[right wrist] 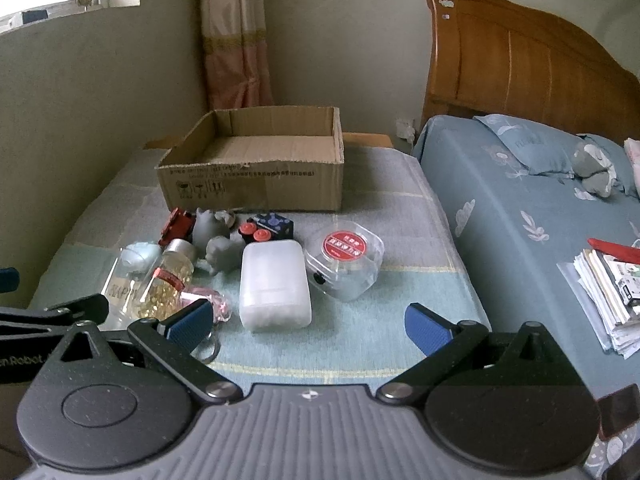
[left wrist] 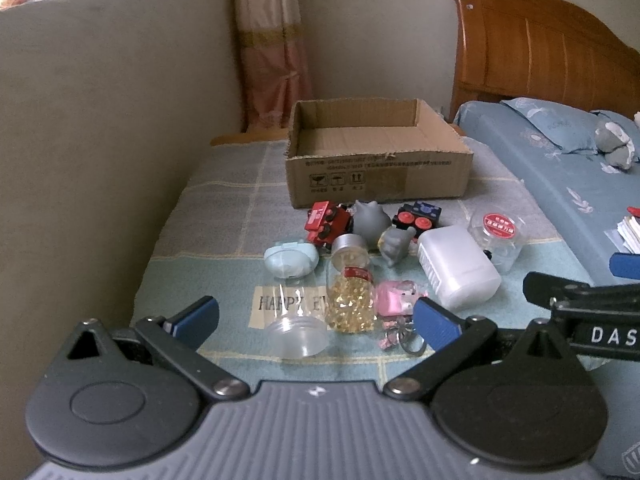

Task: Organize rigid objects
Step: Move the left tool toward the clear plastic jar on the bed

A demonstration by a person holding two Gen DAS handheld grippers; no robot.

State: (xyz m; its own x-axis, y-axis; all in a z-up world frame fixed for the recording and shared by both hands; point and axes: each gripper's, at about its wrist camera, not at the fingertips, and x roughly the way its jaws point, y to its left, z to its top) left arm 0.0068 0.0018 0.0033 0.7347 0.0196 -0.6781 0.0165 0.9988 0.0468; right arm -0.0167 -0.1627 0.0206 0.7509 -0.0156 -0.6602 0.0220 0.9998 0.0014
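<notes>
An empty cardboard box (left wrist: 376, 152) (right wrist: 256, 168) stands at the far end of a cloth-covered table (left wrist: 208, 208). In front of it lies a heap of small things: a red toy truck (left wrist: 326, 220), grey figurines (left wrist: 370, 222), a white plastic case (left wrist: 458, 272) (right wrist: 274, 284), a clear tub with a red label (left wrist: 496, 240) (right wrist: 346, 258), a bottle of yellow capsules (left wrist: 352, 288) (right wrist: 166, 284), a clear jar (left wrist: 294, 326), a pale blue case (left wrist: 290, 258) and a pink keychain (left wrist: 394, 300). My left gripper (left wrist: 316, 320) hangs open above the near items. My right gripper (right wrist: 308, 324) is open just short of the white case.
A bed with blue bedding (right wrist: 520, 208) and a wooden headboard (right wrist: 520, 64) borders the table on the right, with a stack of papers (right wrist: 604, 292) on it. A wall and curtain (right wrist: 234, 36) stand behind. The right gripper's arm (left wrist: 580, 308) shows at the left view's right edge.
</notes>
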